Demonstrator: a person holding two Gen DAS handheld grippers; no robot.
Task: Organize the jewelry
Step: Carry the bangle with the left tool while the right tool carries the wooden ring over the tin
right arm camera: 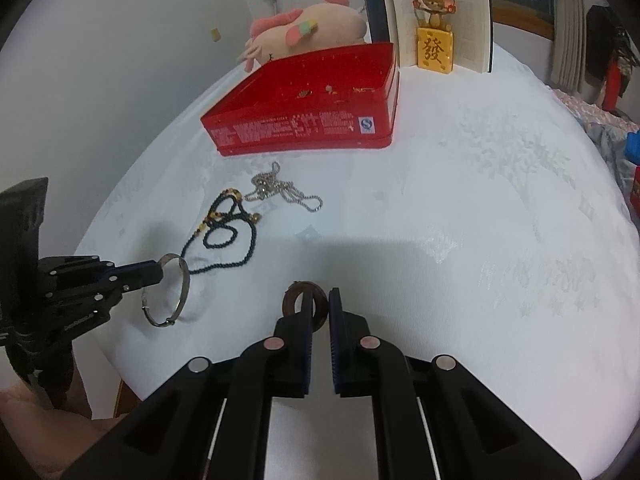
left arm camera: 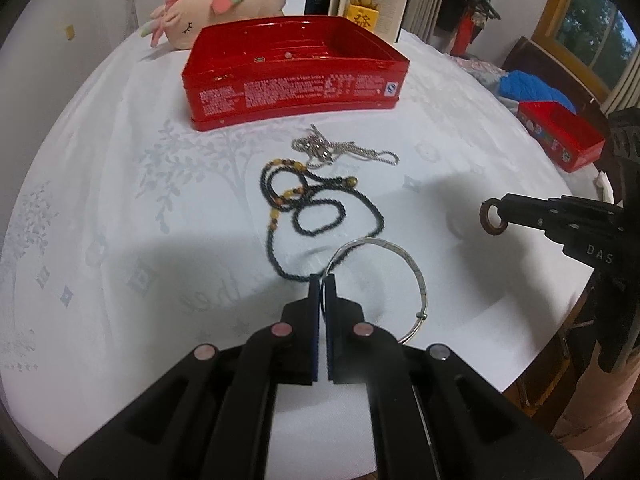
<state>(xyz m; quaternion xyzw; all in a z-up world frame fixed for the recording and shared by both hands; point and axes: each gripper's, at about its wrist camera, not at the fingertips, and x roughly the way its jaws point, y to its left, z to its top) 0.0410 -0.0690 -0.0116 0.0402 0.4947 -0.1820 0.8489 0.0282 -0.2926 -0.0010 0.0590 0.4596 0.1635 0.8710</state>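
My left gripper point(left arm camera: 323, 280) is shut on a thin silver bangle point(left arm camera: 412, 264), which hangs just above the white tablecloth; the same gripper point(right arm camera: 158, 271) and bangle point(right arm camera: 185, 280) show at the left of the right wrist view. My right gripper point(right arm camera: 320, 296) is shut on a dark brown ring point(right arm camera: 298, 300), seen again as gripper point(left arm camera: 505, 216) and ring point(left arm camera: 493, 218) at the right of the left wrist view. A black bead necklace point(left arm camera: 320, 216) with amber beads and a silver chain point(left arm camera: 340, 150) lie on the cloth. The open red tin point(left arm camera: 296, 68) stands behind them with small pieces inside.
A pink plush toy point(left arm camera: 216, 4), an open book point(right arm camera: 440, 20) and a yellow mouse figurine point(right arm camera: 435, 32) stand behind the tin. A second red box point(left arm camera: 560, 136) sits beyond the table's right edge. The round table point(right arm camera: 480, 200) falls away at the near edge.
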